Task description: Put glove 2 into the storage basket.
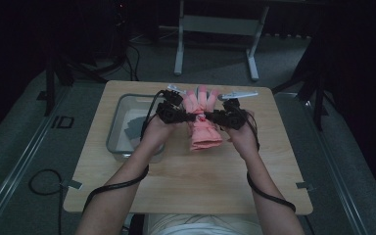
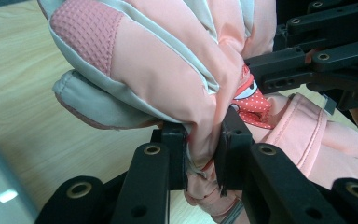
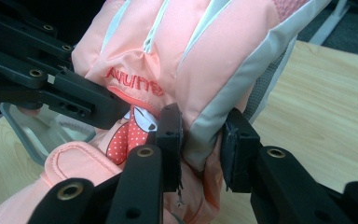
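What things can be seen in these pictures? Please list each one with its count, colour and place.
glove: one, pink with pale grey trim, held above the table's middle by both grippers
bin: one, clear, on the table's left part, something grey inside
table: one, light wood, centre
frame: one, grey metal, on the floor behind the table
left gripper: one, black, shut on the glove's edge
right gripper: one, black, shut on the glove's opposite edge
forearms: two, entering from the bottom

L gripper (image 1: pixel 188 116): jaws pinched on glove (image 1: pixel 203 122) fabric btwn pads | R gripper (image 1: pixel 214 116): jaws clamped on glove edge, facing L | both forearms in from below
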Action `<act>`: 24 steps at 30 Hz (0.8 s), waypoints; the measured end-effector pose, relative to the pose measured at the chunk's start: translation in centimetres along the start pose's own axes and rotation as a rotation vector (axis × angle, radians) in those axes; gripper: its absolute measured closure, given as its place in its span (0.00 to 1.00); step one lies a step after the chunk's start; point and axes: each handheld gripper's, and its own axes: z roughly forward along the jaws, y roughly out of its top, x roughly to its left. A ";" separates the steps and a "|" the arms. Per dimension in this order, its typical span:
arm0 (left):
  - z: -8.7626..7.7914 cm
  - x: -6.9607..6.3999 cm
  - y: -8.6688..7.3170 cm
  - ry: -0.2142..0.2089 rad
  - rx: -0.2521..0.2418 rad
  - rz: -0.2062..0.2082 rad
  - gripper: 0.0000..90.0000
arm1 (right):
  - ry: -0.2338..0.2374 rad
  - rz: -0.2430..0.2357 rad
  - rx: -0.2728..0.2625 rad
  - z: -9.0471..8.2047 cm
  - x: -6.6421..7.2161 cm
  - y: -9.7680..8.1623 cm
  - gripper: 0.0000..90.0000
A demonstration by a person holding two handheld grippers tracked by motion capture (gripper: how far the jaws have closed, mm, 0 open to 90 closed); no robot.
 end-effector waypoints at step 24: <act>-6.9 2.8 -0.2 0.097 -0.062 -0.043 0.85 | 0.062 -0.103 -0.017 2.8 4.7 5.4 0.80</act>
